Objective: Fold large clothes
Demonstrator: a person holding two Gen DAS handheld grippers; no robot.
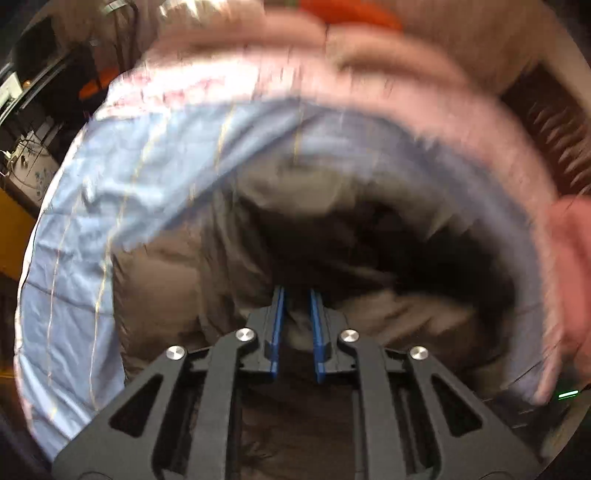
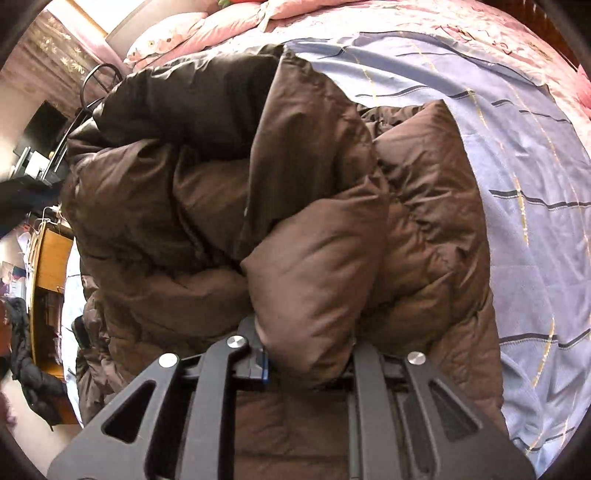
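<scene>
A large brown puffer jacket (image 2: 229, 192) lies bunched and partly folded on a light blue striped bed sheet (image 2: 535, 177). In the right wrist view a padded fold of the jacket (image 2: 314, 280) covers my right gripper (image 2: 306, 354), whose jaws are shut on it; the fingertips are hidden. In the blurred left wrist view my left gripper (image 1: 297, 306) has its blue fingers (image 1: 277, 317) close together with jacket fabric (image 1: 299, 328) pinched between them. The jacket (image 1: 207, 251) spreads ahead of it on the sheet (image 1: 74, 258).
A pink floral quilt and pillow (image 2: 207, 29) lie at the head of the bed. A wooden cabinet (image 2: 48, 266) and a dark garment (image 2: 29, 376) stand off the bed's left side. The pink quilt (image 1: 332, 66) shows beyond the sheet in the left wrist view.
</scene>
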